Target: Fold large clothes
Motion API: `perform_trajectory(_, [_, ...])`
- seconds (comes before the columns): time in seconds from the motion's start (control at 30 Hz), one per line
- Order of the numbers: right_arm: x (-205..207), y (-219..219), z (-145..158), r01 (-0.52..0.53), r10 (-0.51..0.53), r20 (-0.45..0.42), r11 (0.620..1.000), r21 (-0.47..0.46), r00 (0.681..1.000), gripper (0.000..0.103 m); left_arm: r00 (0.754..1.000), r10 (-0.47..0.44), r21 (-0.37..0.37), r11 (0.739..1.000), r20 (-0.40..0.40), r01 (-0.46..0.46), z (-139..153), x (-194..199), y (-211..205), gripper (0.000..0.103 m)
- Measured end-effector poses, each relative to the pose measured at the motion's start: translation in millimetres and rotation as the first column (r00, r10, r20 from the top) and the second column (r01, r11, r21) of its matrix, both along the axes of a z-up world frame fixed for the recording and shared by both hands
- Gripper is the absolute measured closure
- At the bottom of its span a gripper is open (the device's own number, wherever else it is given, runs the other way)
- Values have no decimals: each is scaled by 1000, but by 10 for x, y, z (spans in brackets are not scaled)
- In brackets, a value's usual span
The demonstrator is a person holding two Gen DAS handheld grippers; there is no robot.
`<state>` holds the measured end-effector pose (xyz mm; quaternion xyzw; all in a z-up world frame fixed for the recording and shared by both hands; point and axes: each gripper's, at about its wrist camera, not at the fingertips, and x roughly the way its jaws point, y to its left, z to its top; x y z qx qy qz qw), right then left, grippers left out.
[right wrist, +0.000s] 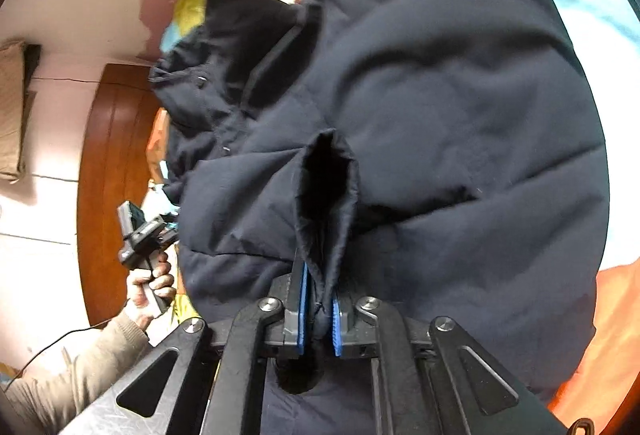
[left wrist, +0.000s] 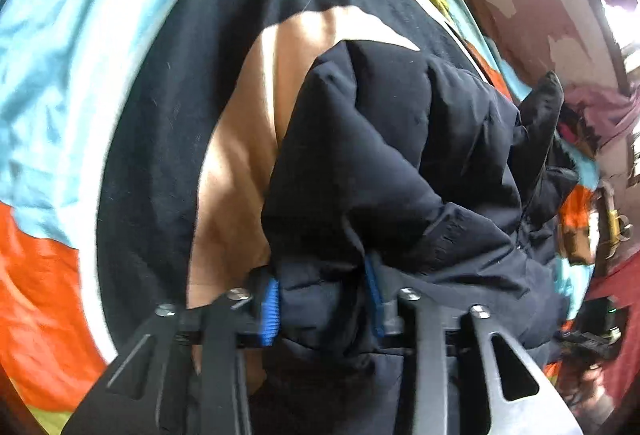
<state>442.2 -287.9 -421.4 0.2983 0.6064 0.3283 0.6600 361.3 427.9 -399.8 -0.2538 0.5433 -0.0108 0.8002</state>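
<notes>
A dark navy padded jacket (left wrist: 400, 155) lies bunched on a bed with a multicoloured sheet (left wrist: 60, 55). My left gripper (left wrist: 322, 299) is shut on a thick fold of the jacket between its blue pads (left wrist: 270, 309). In the right wrist view the jacket (right wrist: 440, 95) fills most of the frame. My right gripper (right wrist: 319, 315) is shut on a sleeve cuff (right wrist: 326, 195) whose dark opening gapes just beyond the pads. The left gripper's handle (right wrist: 140, 235), held by a hand, shows at the jacket's left edge.
The sheet has orange, light blue, brown, black and yellow-green patches (right wrist: 616, 315). A wooden headboard (right wrist: 112, 187) and a pink wall (right wrist: 80, 15) stand to the left in the right wrist view. Cluttered items (left wrist: 600, 123) lie by the wall at the right.
</notes>
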Motion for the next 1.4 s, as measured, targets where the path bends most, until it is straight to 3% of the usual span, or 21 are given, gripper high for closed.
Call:
perform_trajectory(0.1, [55, -115, 180, 13, -15, 50, 999, 42, 999, 95, 1000, -19, 58, 998, 5, 18, 116, -91, 22, 83])
perform_trajectory(0.17, [87, -176, 213, -1, 0, 68, 1000, 23, 998, 96, 999, -50, 129, 990, 2, 49, 102, -141, -24, 83])
perform_trajectory(0.3, [118, -71, -119, -56, 55, -7, 994, -94, 998, 95, 993, -111, 283, 951, -48, 121, -24, -108, -256, 80])
perform_trajectory(0.4, [135, 3, -185, -40, 38, -21, 993, -107, 999, 94, 992, -110, 357, 926, -59, 124, 54, -148, -312, 79])
perform_trajectory(0.8, [34, -110, 163, -14, 18, 24, 987, -157, 1000, 85, 992, -112, 326, 937, -60, 125, 390, -515, -123, 74])
perform_trajectory(0.9, [4, -97, 273, -8, 14, 39, 987, -159, 999, 72, 993, -111, 300, 946, -50, 120, 494, -728, -86, 73])
perform_trajectory(0.97, [-17, -75, 302, -4, 11, 43, 988, -154, 999, 58, 993, -109, 259, 959, -45, 117, 527, -921, -47, 71])
perform_trajectory(1.07, [-48, -22, 222, -12, 17, 29, 986, -169, 999, 49, 991, -120, 220, 967, -60, 130, 477, -1191, -42, 64])
perform_trajectory(1.23, [-90, -44, -118, 27, -34, -48, 990, -140, 998, 49, 986, -121, 231, 962, -113, 145, 236, -1455, -32, 64])
perform_trajectory(1.3, [-123, -46, -202, 21, -31, -71, 990, -141, 997, 53, 985, -106, 247, 959, -134, 137, 170, -1529, -3, 61])
perform_trajectory(1.33, [-144, -47, -190, 11, -19, -54, 989, -146, 998, 57, 984, -100, 260, 956, -148, 136, 137, -1548, 11, 59])
perform_trajectory(1.4, [-177, -47, -126, -7, 8, 2, 977, -212, 1000, 80, 979, -93, 311, 939, -181, 147, 58, -1592, 24, 48])
